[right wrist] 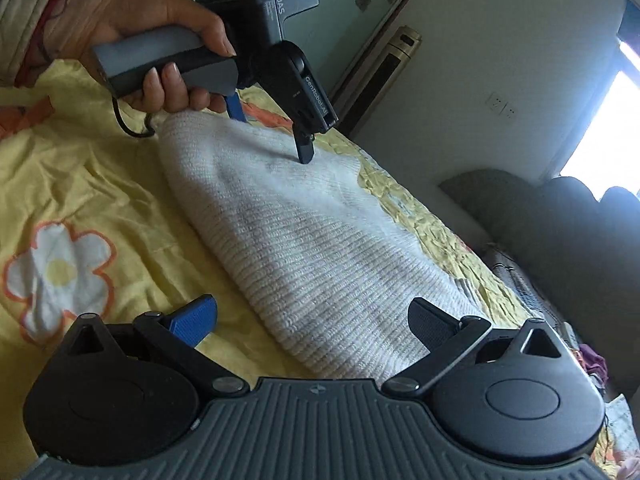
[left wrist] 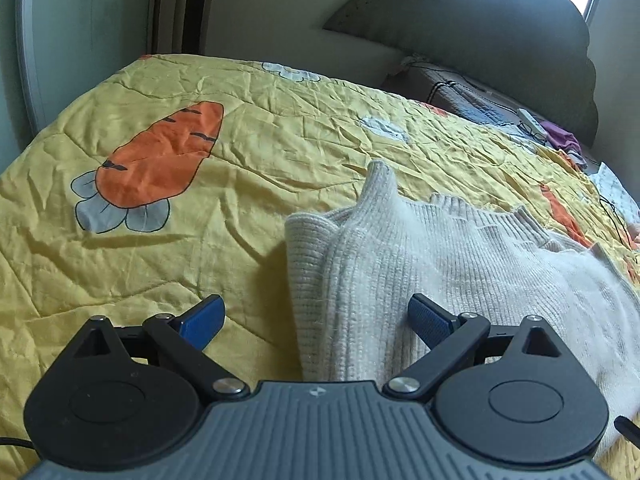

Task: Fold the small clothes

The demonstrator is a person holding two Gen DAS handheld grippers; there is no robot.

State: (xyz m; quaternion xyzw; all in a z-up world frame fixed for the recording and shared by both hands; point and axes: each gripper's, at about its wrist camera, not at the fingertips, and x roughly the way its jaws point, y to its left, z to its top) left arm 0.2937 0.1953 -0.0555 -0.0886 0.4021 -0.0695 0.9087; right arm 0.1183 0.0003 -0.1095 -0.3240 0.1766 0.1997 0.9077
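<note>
Left claw point(left wrist: 316, 320): spread, over the cream knit sweater's point(left wrist: 420, 260) edge.
Right claw point(right wrist: 314, 320): spread, beside the sweater.
Sweater: folded on the yellow carrot-print quilt point(left wrist: 160, 240).

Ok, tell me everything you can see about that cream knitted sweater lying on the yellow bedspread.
The cream ribbed-knit sweater looks soft and slightly fuzzy, with faint grey smudges. It lies partly folded on the yellow carrot-print bedspread, a ribbed cuff or collar poking upward. The open left gripper straddles one end, one finger pressing into the knit; the open right gripper straddles the opposite edge.
</note>
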